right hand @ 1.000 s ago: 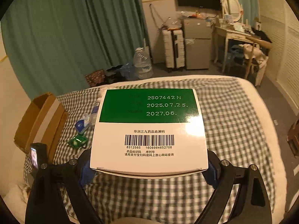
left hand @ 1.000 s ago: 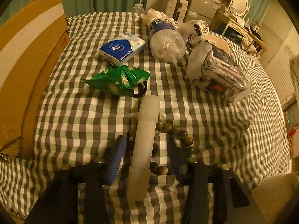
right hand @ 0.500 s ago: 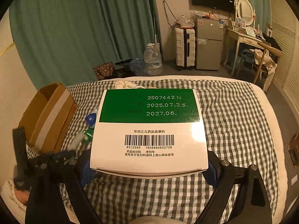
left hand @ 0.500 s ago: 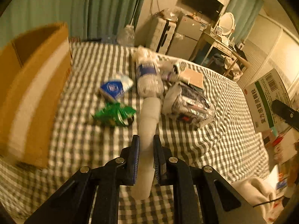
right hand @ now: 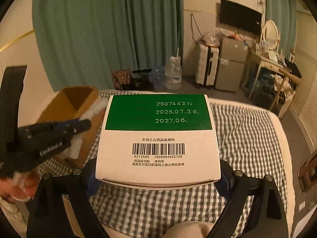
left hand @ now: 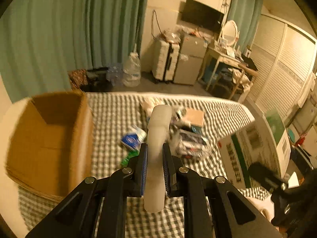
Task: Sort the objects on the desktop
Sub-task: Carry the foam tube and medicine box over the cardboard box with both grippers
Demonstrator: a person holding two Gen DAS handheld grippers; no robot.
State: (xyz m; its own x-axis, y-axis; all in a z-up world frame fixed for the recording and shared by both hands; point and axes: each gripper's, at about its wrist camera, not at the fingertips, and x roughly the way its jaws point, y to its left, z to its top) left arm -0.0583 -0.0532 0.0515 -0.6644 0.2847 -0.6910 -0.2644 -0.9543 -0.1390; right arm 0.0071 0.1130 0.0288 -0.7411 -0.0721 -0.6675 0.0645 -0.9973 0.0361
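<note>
The left hand-held gripper [left hand: 155, 165] is clamped tight on a white tube [left hand: 157, 144], raised just right of the open cardboard box [left hand: 51, 138], likely its bin. The right hand-held gripper [right hand: 158, 180], jaws wide, grips a medicine box [right hand: 158, 138] right of the cardboard box, above the checked bed [right hand: 247, 138].

One cardboard box [left hand: 49, 138], one white tube [left hand: 156, 158], one medicine carton [right hand: 158, 138], one tissue pack [left hand: 132, 139] (blurred), two grippers were counted.
</note>
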